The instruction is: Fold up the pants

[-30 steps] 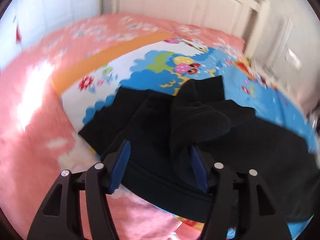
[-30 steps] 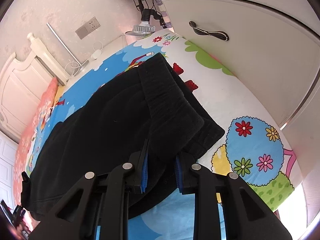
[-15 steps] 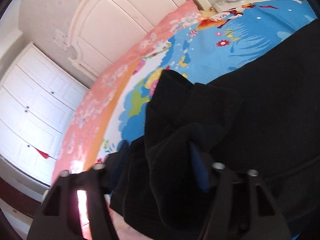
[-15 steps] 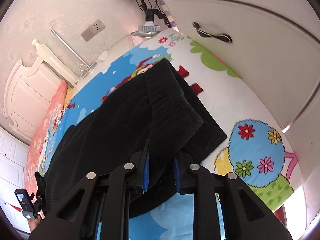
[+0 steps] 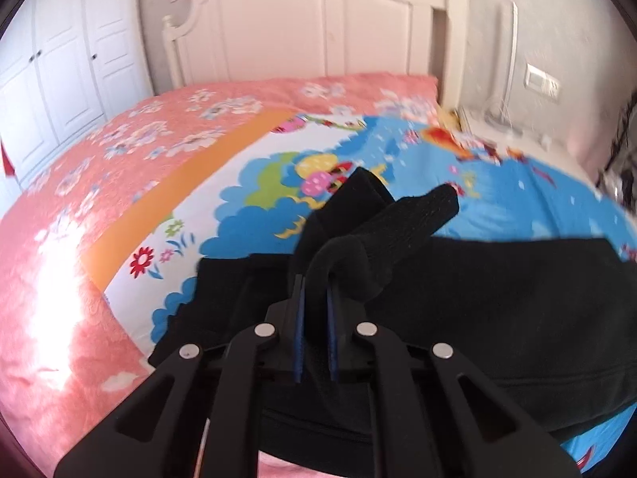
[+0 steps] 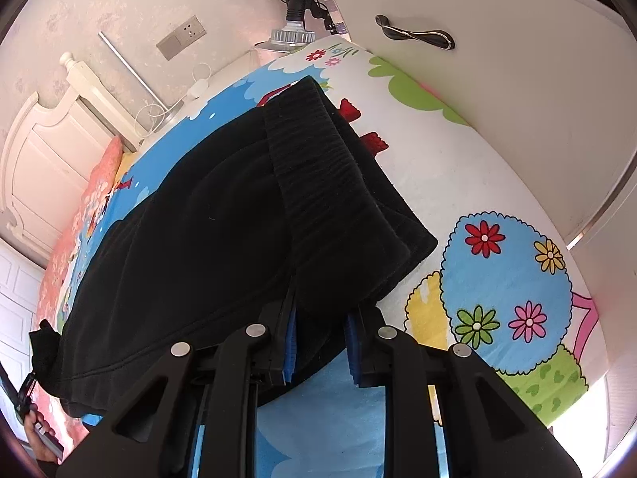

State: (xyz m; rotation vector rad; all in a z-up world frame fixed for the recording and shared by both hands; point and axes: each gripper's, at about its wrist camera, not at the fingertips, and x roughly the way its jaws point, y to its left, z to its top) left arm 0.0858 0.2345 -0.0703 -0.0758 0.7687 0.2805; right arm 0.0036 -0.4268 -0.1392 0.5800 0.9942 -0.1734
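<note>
Black pants (image 5: 497, 290) lie spread across a bed with a colourful cartoon sheet (image 5: 258, 175). My left gripper (image 5: 316, 298) is shut on a bunched end of the pants (image 5: 350, 255), and a ribbed cuff (image 5: 430, 207) sticks up beyond the fingers. In the right wrist view the pants (image 6: 199, 231) stretch away to the left. My right gripper (image 6: 318, 338) is shut on the ribbed end of the pants (image 6: 318, 175), which is folded over near the bed's edge.
A pink flowered quilt (image 5: 99, 167) covers the left of the bed. A white headboard (image 5: 310, 32) and white wardrobe doors (image 5: 59, 59) stand behind. A white cabinet door with a handle (image 6: 414, 34) runs close along the bed. A lamp (image 6: 290, 32) stands at the far corner.
My left gripper has closed from open onto the bunched pants end and swung back to face the headboard. My right gripper has stayed shut on the ribbed end and barely moved.
</note>
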